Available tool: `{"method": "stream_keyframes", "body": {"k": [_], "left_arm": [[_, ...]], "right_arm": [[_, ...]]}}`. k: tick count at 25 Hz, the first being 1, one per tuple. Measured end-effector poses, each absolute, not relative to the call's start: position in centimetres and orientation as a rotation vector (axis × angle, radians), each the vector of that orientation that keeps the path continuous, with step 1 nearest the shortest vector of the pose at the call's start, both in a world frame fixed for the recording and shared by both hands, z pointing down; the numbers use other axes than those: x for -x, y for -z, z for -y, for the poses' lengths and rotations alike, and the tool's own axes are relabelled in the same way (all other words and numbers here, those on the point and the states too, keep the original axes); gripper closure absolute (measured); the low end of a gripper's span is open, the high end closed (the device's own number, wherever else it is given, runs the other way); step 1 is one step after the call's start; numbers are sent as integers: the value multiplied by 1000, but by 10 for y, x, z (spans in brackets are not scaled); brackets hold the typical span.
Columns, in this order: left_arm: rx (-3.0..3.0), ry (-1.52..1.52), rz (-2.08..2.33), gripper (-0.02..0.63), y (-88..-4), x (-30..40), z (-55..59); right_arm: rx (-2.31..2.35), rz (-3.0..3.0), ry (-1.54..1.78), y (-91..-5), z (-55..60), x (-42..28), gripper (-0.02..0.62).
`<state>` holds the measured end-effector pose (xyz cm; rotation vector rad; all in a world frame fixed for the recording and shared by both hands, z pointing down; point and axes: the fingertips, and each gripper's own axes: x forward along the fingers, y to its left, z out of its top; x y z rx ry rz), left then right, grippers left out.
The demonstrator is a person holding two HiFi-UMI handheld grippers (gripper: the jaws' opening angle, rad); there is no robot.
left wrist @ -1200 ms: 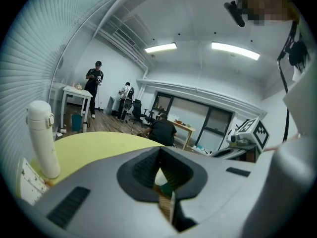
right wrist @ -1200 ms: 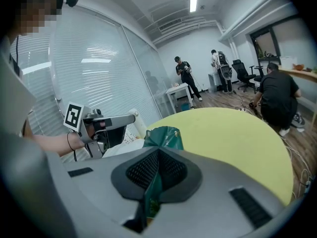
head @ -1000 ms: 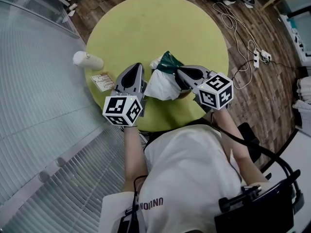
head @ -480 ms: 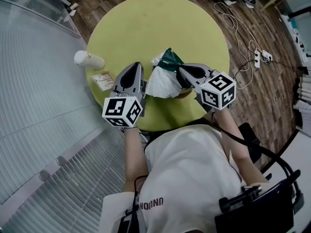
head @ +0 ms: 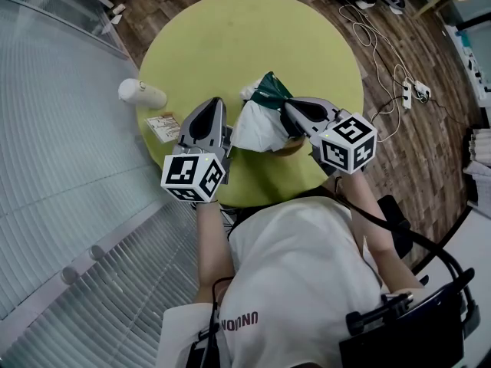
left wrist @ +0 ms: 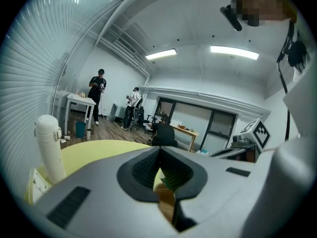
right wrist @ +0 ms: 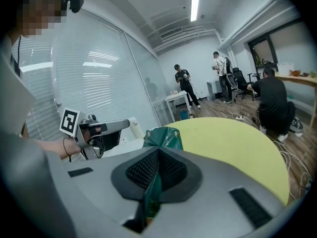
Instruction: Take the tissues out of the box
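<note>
Green box [head: 270,94] sits pinched in the right gripper [head: 285,110], left gripper [head: 218,104] pressed together beside the tissues [head: 257,129], which want a slow, steady pull.

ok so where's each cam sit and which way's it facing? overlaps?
Head view: on the person's head, facing steeply down at the round table; shows shirt, forearms, left gripper, right gripper.
Left gripper view: on the left gripper, looking along its shut jaws across the table; right gripper's cube at right.
Right gripper view: on the right gripper, along jaws shut on the green pack; left gripper at left.
Shared: both gripper views show the white bottle.
</note>
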<state>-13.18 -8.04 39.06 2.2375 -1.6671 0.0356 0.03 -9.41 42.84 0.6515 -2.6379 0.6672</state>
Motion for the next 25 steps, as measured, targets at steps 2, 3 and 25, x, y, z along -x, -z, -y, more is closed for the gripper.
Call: {"method": "stream_keyframes", "body": {"k": [2,3,25], "left_arm": [[-2238,-33,1672,594,-389,133,80],[-2238,-33,1673,594,-389,133,80],[-2264,-13,1702,594,-373,134,80]], "right_arm": [[-652,2642,-663,-427,95,0,578],[-653,2643,-661,-426,95,1,578],[-693,2672,-619,-410,106,-4,578]]}}
